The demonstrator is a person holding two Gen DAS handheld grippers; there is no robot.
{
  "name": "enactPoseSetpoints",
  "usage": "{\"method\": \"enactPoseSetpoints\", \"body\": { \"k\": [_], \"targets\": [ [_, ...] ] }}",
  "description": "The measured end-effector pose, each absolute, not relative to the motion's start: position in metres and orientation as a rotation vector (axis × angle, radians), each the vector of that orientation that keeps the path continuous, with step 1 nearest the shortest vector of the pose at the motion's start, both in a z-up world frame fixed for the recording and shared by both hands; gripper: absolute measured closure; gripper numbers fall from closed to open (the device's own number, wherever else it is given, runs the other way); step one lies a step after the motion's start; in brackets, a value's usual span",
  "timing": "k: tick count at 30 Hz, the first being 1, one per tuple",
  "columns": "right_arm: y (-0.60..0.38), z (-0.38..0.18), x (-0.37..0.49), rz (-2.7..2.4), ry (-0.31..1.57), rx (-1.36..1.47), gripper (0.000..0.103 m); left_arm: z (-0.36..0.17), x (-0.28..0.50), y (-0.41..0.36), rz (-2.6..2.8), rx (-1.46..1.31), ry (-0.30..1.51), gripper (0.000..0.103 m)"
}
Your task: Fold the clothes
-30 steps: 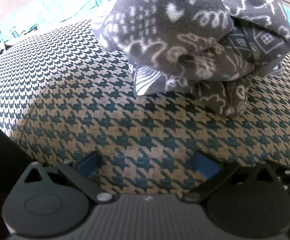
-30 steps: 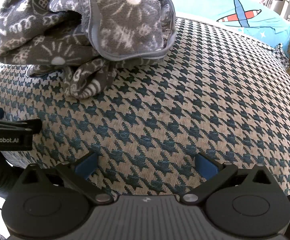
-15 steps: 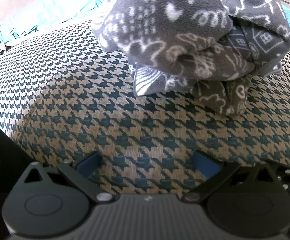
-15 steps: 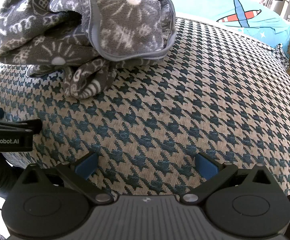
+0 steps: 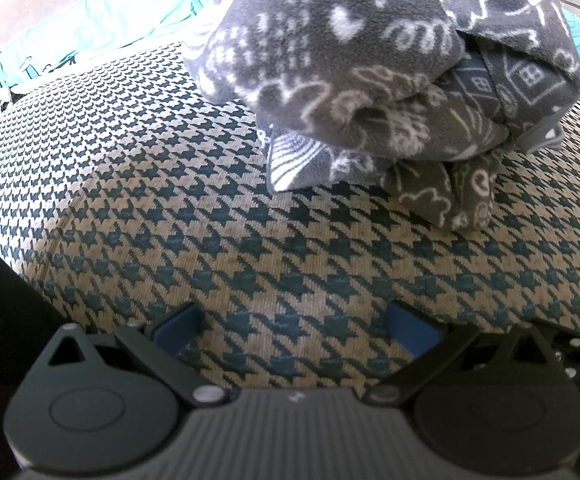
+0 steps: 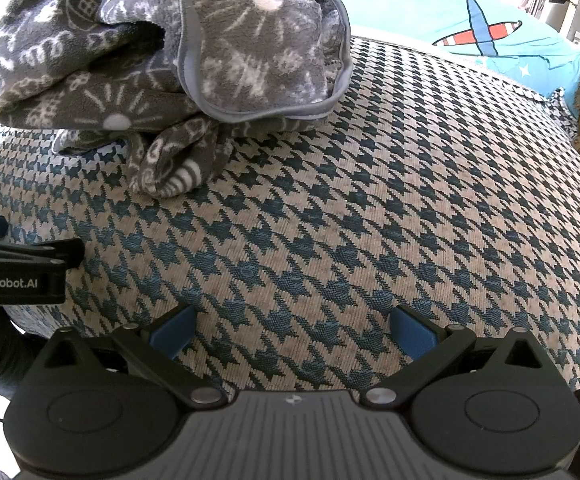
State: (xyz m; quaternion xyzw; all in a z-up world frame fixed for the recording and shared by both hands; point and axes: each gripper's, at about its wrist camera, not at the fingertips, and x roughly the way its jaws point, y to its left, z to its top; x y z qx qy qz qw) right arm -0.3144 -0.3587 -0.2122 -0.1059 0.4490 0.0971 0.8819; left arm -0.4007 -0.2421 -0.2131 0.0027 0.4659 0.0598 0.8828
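Both tools hung back over the houndstooth cover point(image 5: 250, 240), and neither had anything in it. The left gripper point(image 5: 295, 330) had its blue fingers point(image 5: 178, 326) spread wide over bare cloth; the right gripper point(image 6: 291, 332) was spread just the same, empty. The grey patterned fleece garment point(image 5: 369, 60) sat ahead of both, well clear of the fingers, bundled into a thick stack on the cover. In the right wrist view it lay to the upper left, with a bound edge point(image 6: 194, 60) curling over the top. So the folding looked largely done: the piece was compact, layers doubled over. But it wasn't tidy. A loose tail point(image 6: 174, 168) poked out at the front and the layers bulged unevenly. What seemed left was tucking that tail and squaring the bundle. A turquoise sheet point(image 6: 409, 8) with an aeroplane print lay beyond.
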Motion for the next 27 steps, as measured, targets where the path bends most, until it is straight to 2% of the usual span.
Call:
{"method": "enactPoseSetpoints", "body": {
  "k": [27],
  "targets": [
    [-0.357, -0.223, -0.324, 0.195, 0.921, -0.217, 0.0, -0.218, -0.402, -0.255, 0.123, 0.008, 0.962, 0.0]
  ]
}}
